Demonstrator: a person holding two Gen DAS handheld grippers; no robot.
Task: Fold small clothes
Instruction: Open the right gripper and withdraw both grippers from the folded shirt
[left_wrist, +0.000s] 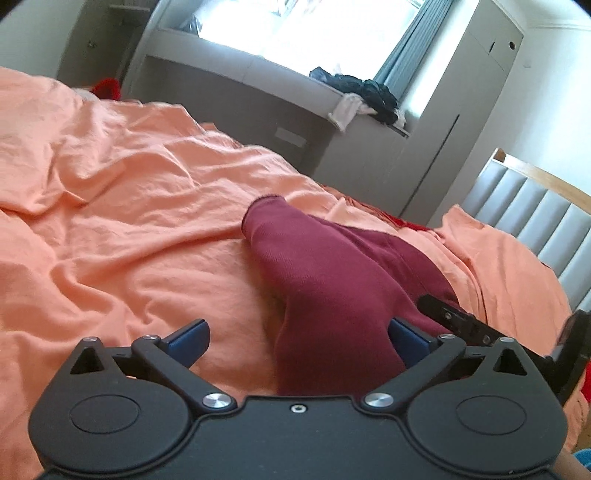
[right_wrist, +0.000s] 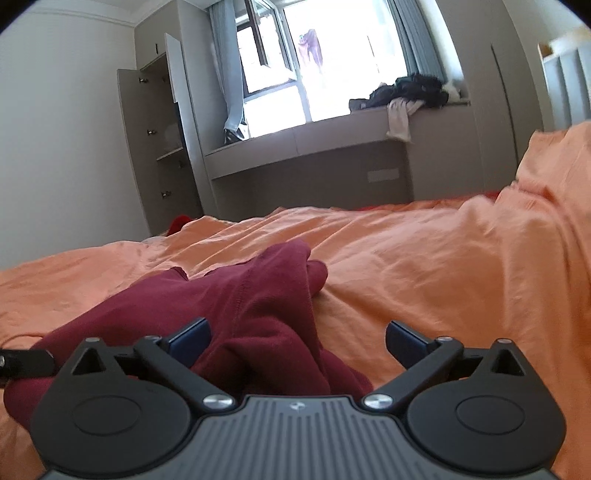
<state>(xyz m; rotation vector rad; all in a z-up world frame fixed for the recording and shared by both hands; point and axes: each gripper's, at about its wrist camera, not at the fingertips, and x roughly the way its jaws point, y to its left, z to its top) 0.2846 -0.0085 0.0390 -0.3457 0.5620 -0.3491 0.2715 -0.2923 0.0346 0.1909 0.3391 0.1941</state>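
A dark red knit garment (left_wrist: 332, 273) lies bunched on the orange bedsheet (left_wrist: 129, 221). My left gripper (left_wrist: 299, 341) is open, low over the near end of the garment, which runs up between its blue fingers (left_wrist: 190, 338). In the right wrist view the same garment (right_wrist: 236, 306) lies crumpled in front and to the left. My right gripper (right_wrist: 297, 341) is open, its left finger (right_wrist: 190, 338) over the cloth, its right finger over bare sheet. Part of the right gripper (left_wrist: 465, 325) shows at the left view's right edge.
The sheet is wrinkled all around. A grey window bench (right_wrist: 332, 147) with a pile of dark and white clothes (right_wrist: 410, 92) stands behind the bed. An open grey wardrobe (right_wrist: 159, 140) is at the left. A padded headboard (left_wrist: 535, 221) is at the right.
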